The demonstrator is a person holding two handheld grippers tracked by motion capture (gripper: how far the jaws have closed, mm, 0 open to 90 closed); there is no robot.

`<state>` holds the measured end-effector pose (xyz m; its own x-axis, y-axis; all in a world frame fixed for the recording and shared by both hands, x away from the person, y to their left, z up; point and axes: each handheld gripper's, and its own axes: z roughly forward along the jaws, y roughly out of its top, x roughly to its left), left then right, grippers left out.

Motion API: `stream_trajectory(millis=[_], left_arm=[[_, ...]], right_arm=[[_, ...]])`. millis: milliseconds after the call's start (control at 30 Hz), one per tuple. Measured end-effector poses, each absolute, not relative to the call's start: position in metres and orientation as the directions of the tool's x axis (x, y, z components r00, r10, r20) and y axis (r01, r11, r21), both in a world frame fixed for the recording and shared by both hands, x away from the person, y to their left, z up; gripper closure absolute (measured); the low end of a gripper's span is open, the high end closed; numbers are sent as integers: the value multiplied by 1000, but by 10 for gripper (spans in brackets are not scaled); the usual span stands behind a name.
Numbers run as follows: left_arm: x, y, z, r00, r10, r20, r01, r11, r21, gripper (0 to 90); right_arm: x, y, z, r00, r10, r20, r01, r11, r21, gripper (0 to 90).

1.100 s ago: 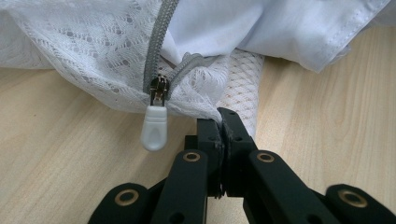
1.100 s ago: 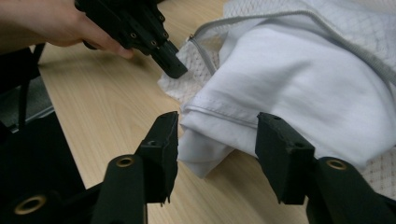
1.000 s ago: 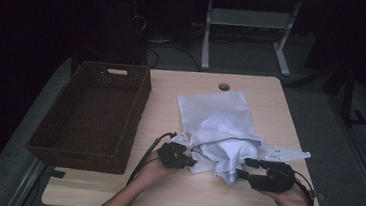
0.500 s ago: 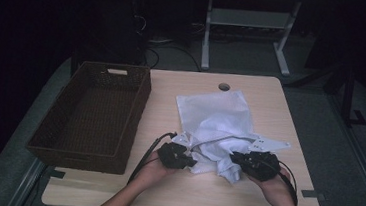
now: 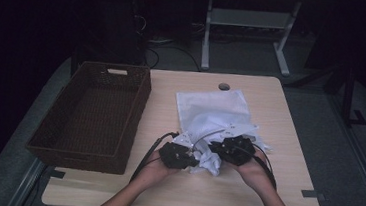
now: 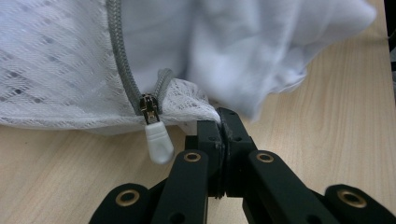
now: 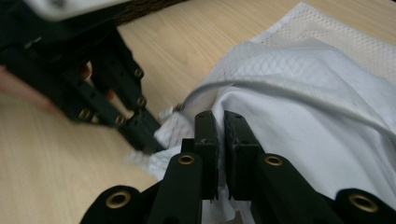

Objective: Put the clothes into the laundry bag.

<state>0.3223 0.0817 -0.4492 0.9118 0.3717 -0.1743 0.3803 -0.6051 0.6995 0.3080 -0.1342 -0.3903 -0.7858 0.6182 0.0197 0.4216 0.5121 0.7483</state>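
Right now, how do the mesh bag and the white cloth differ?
The mesh bag is open netting with a grey zipper; the white cloth is plain and dense. The bag's corner is pinched in the left gripper; the cloth is bunched at the right gripper. Both are white and crumpled.

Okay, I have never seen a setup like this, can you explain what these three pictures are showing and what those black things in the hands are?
A person sits at a wooden table holding a hand-held clamp tool in each hand: the left gripper and the right gripper. One picture looks down from above; the other two come from cameras riding on each tool, looking along its black jaws. On the table lie a white mesh laundry bag with a grey zipper, white cloth stuffed in it, and a brown wicker basket. The left jaws pinch the bag's mesh edge; the right jaws have just closed on cloth.
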Motion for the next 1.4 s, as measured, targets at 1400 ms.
stream_trajectory(millis=[1400], left_arm=[[326,87,-455,910,365,-195,394,-619,680,884]], right_arm=[[316,-172,-406,-753,654,80,456,429,780,555]])
